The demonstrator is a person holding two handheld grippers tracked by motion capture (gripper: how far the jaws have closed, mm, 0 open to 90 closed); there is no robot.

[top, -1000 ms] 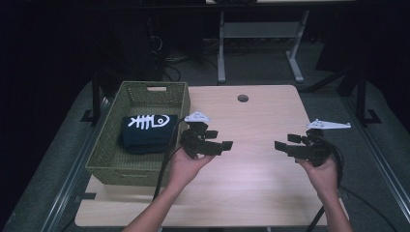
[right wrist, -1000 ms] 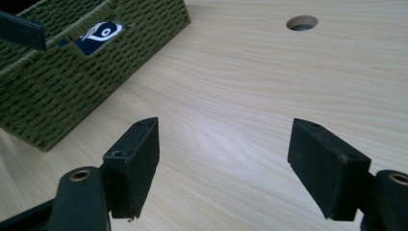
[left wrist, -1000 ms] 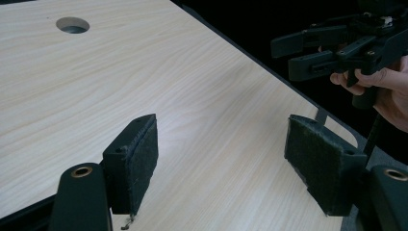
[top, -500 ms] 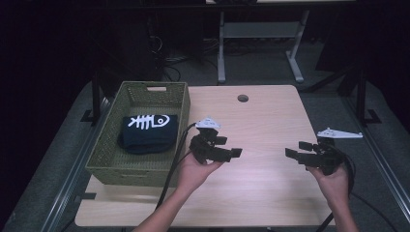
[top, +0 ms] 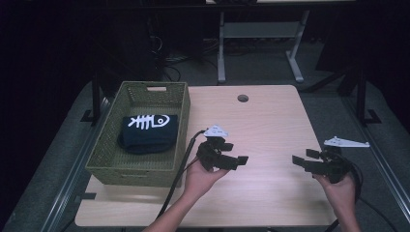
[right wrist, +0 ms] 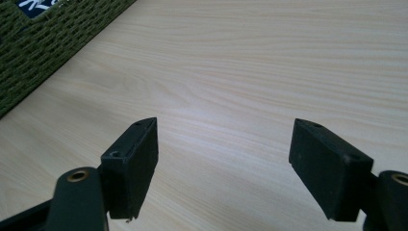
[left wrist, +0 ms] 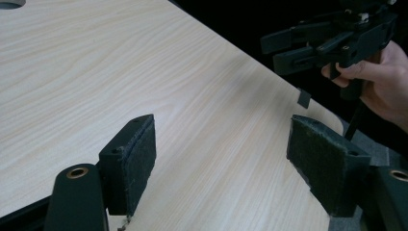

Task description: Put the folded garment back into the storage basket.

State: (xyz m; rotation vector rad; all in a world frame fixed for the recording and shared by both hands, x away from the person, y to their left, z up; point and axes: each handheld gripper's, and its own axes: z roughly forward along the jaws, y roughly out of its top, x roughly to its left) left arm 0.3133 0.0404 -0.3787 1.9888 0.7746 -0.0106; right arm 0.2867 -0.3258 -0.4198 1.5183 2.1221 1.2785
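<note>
My left gripper [top: 237,153] hovers over the middle front of the pale wooden table [top: 261,121], pointing right, open with nothing between its jaws. In the left gripper view its padded jaws [left wrist: 221,163] stand wide apart above bare wood. My right gripper [top: 302,157] is held near the table's right front part, pointing left toward the other one, also open and empty. Its own view shows its jaws [right wrist: 223,168] spread over the tabletop. The right gripper [left wrist: 284,48] and the hand holding it appear at the top right of the left gripper view.
A green woven basket [top: 181,125] stands on the table's left side and holds a dark folded cloth [top: 149,130] with a white fish-skeleton print. The basket's corner [right wrist: 43,43] shows in the right gripper view. A round cable hole [top: 242,98] lies at the table's far edge.
Both hands have moved toward the near edge and slightly right, sinking closer to the tabletop. Both grippers stay open and empty.
</note>
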